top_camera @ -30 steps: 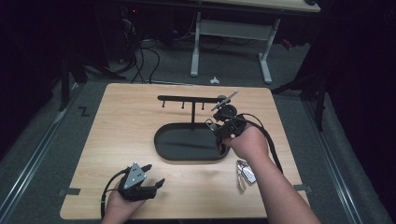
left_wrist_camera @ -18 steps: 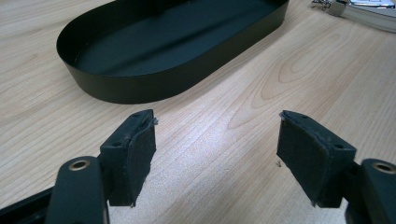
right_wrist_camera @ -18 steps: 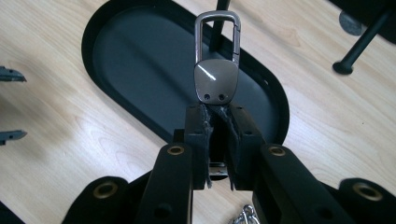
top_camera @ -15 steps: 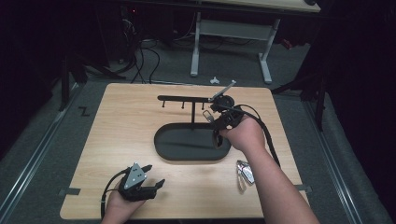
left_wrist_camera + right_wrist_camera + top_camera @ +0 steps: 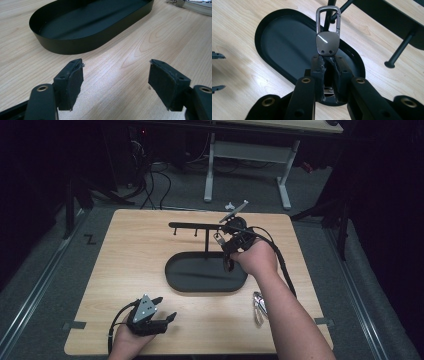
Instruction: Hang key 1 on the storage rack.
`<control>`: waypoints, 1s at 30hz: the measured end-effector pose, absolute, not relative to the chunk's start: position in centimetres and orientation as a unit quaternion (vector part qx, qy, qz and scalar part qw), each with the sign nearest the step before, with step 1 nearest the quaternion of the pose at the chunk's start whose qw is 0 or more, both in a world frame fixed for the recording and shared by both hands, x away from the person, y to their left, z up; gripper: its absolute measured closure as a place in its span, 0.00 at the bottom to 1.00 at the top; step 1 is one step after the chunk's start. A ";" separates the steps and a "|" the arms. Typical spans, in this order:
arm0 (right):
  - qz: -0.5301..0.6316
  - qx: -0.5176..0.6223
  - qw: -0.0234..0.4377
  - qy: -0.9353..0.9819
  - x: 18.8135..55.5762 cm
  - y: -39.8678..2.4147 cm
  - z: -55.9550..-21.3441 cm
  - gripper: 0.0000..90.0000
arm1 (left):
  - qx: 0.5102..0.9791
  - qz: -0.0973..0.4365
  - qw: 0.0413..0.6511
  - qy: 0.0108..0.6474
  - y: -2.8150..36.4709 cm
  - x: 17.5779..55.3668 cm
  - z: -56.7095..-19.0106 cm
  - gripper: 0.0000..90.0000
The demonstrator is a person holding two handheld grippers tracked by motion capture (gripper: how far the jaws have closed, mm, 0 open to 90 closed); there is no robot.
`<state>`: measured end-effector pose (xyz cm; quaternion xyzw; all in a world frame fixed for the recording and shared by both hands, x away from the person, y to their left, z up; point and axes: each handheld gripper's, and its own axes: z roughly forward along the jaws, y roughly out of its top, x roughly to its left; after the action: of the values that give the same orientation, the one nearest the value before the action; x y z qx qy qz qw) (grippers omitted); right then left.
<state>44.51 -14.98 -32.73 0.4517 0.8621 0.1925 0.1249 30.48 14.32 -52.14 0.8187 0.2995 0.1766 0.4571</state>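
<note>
My right gripper (image 5: 226, 241) is shut on a grey metal keychain clip (image 5: 328, 37), pinching its flat base with the loop pointing away. It hovers over the far end of a black oval tray (image 5: 287, 42), right beside the post of a black peg rack (image 5: 195, 225). In the right gripper view the knobbed tip of one peg (image 5: 334, 16) shows through the clip's loop; whether it is hooked I cannot tell. My left gripper (image 5: 166, 308) rests near the table's front edge, jaws open with nothing between them (image 5: 115, 75), facing the tray (image 5: 87, 25).
A silvery metal item (image 5: 258, 307) lies on the wood to the right of the tray, by the right forearm; its edge shows in the left gripper view (image 5: 192, 3). A second peg (image 5: 399, 52) hangs from the rack's bar. White desk legs stand beyond the table.
My right hand has carried the clip a little farther from the person and slightly up, closer to the rack's pegs. The left gripper has stayed put.
</note>
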 end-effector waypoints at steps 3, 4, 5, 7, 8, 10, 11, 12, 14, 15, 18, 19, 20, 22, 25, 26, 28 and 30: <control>0.191 0.456 0.127 0.860 44.8 -14.8 -32.8 0.90 | 0.819 0.176 0.457 0.299 14.3 30.5 -52.1 0.32; 0.193 0.456 0.127 0.859 44.9 -14.8 -32.9 0.90 | 0.819 0.176 0.456 0.299 14.3 30.5 -52.2 0.32; 0.192 0.456 0.126 0.860 45.0 -14.7 -32.9 0.90 | 0.820 0.175 0.455 0.299 14.3 30.5 -52.1 0.32; 0.192 0.457 0.125 0.859 45.2 -14.7 -33.0 0.90 | 0.820 0.175 0.455 0.298 14.3 30.5 -52.2 0.32; 0.191 0.457 0.125 0.860 45.2 -14.6 -33.1 0.90 | 0.820 0.175 0.456 0.299 14.3 30.5 -52.2 0.32; 0.190 0.460 0.127 0.858 45.3 -14.6 -33.2 0.90 | 0.820 0.176 0.456 0.299 14.3 30.5 -52.2 0.32; 0.188 0.460 0.126 0.858 45.4 -14.6 -33.3 0.90 | 0.820 0.176 0.456 0.299 14.3 30.5 -52.2 0.32; 0.187 0.461 0.127 0.858 45.4 -14.6 -33.3 0.90 | 0.820 0.175 0.455 0.299 14.4 30.5 -52.2 0.32; 0.185 0.463 0.127 0.858 45.5 -14.7 -33.4 0.90 | 0.821 0.175 0.455 0.298 14.3 30.5 -52.2 0.32; 0.186 0.463 0.129 0.857 45.6 -14.7 -33.5 0.90 | 0.821 0.174 0.454 0.298 14.3 30.5 -52.2 0.32; 0.186 0.467 0.127 0.855 45.7 -14.7 -33.8 0.90 | 0.821 0.175 0.455 0.298 14.3 30.5 -52.2 0.32; 0.185 0.468 0.126 0.855 45.8 -14.7 -33.9 0.90 | 0.822 0.174 0.454 0.298 14.3 30.5 -52.2 0.32; 0.184 0.468 0.127 0.855 45.9 -14.7 -34.0 0.90 | 0.822 0.173 0.453 0.297 14.3 30.5 -52.2 0.32; 0.184 0.472 0.126 0.853 46.0 -14.6 -34.3 0.90 | 0.822 0.173 0.453 0.298 14.3 30.5 -52.2 0.32; 0.184 0.471 0.129 0.853 46.3 -14.6 -34.7 0.90 | 0.823 0.172 0.453 0.298 14.3 30.5 -52.2 0.32; 0.184 0.471 0.130 0.853 46.4 -14.6 -34.8 0.90 | 0.823 0.172 0.452 0.297 14.3 30.5 -52.2 0.32; 0.187 0.474 0.135 0.850 46.6 -14.5 -35.0 0.90 | 0.823 0.171 0.452 0.297 14.3 30.5 -52.3 0.32; 0.189 0.475 0.135 0.849 46.8 -14.4 -35.1 0.90 | 0.824 0.170 0.451 0.297 14.3 30.5 -52.2 0.32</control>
<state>46.76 -14.41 -35.07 0.4754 0.8485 0.1890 0.1354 30.50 14.31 -52.24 0.8244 0.2968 0.1697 0.4511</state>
